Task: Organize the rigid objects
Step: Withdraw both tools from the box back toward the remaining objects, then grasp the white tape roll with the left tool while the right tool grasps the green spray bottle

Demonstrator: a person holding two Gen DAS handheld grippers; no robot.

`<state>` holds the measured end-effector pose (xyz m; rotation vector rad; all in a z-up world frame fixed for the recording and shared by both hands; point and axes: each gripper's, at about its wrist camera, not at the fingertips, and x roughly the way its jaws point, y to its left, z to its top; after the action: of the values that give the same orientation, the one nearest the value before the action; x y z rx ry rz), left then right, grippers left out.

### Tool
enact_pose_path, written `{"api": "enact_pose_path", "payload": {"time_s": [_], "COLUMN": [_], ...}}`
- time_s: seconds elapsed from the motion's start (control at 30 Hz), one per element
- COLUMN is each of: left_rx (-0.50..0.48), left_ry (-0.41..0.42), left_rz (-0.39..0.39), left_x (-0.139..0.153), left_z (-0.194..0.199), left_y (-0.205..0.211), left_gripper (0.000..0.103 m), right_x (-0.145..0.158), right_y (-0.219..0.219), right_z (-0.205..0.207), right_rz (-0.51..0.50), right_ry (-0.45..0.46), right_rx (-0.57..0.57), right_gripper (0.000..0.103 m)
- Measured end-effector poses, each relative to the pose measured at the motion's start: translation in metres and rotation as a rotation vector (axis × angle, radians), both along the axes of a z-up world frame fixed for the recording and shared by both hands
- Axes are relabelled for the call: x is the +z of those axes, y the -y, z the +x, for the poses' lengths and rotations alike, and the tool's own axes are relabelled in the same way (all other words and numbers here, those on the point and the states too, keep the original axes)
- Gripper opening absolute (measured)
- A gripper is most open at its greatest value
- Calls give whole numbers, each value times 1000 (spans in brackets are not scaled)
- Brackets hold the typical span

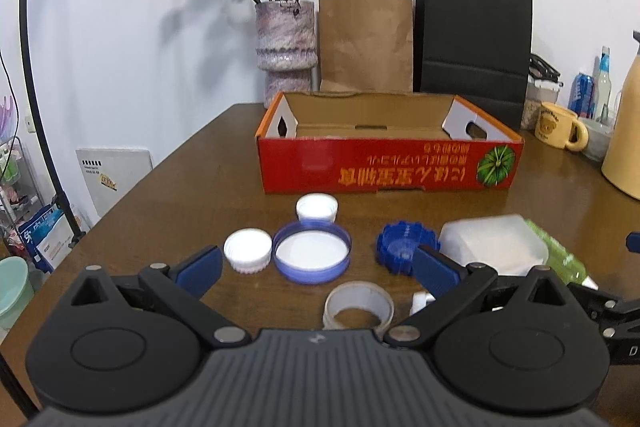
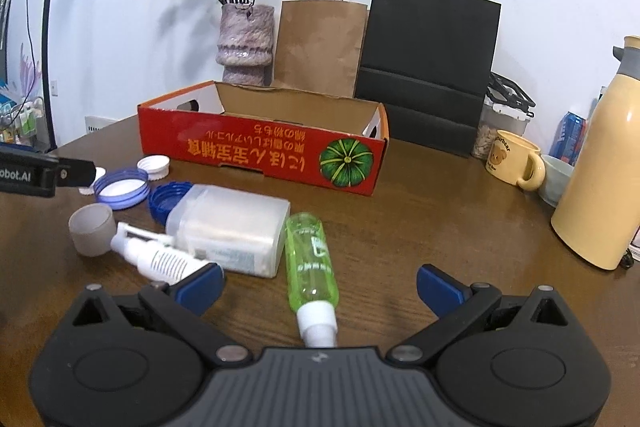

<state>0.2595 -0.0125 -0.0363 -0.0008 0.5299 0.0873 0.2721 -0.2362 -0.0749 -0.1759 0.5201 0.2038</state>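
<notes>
An open red cardboard box stands on the brown table. In front of it lie two white caps, a big blue-rimmed lid, a dark blue ridged cap, a tape roll, a clear plastic container, a green spray bottle and a white spray bottle. My left gripper is open above the lids and tape. My right gripper is open around the green bottle's neck end.
A vase of dried roses, a brown paper bag and a black bag stand behind the box. A yellow mug, a cream thermos, a can and a jar stand at the right.
</notes>
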Motion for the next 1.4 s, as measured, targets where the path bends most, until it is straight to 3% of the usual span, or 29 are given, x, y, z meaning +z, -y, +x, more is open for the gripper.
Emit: {"api": "enact_pose_path", "payload": {"time_s": [0.77,1.1,1.17,1.2,1.4], "left_rx": [-31,-70,-85,-93,-99], "left_ry": [-84,-92,-95,-97,-64], "left_rz": [39,20,10,6,7], "left_x": [-34,-38,-39,-40,-37], "left_z": [2,11,13,13,10], "left_y": [-1,4,5,6,5], "left_gripper": [102,70,59,46,44], "right_x": [-11,-15,-16,-16,-17], "right_y": [-6,-6,-5,-6,-6], "right_z": [-10,-4,-3,-4,0], "right_rz": [17,20,21,22,25], "right_ry": [-3,-20,-23,-24,-35], "right_rx": [-28,-40,-41,-42,-45], "right_gripper": [103,103,103,103,103]}}
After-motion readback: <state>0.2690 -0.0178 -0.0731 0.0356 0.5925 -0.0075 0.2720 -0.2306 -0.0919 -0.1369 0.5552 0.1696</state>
